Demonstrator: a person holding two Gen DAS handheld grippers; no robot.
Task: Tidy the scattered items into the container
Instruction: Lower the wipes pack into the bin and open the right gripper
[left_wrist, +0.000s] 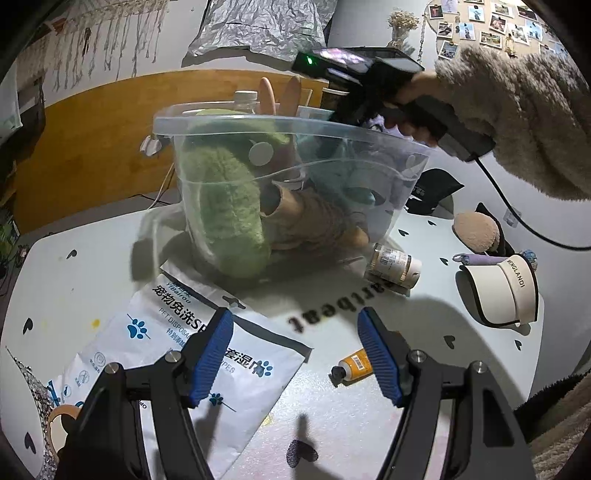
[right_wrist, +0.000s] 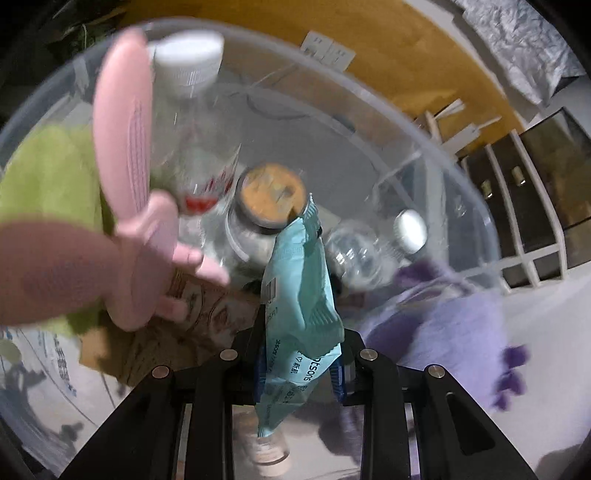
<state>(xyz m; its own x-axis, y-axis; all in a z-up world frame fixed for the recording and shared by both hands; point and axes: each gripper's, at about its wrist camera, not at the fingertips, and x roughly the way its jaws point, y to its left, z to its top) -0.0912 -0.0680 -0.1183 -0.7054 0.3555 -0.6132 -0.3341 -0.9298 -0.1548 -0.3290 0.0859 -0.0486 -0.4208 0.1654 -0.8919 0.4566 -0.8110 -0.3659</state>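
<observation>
Blue-padded, the left gripper hangs wide apart and empty over the table, above a white wipes pack and a yellow tube. Beyond, mid-table, stands the clear container, with a small jar beside its base.

Right view: the right gripper pinches a teal packet narrowly, over the container's open mouth, above bottles and a pink toy.

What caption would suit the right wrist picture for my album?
The right hand-held gripper holds a teal packet over the clear plastic tub, already crowded with bottles and soft toys.
</observation>
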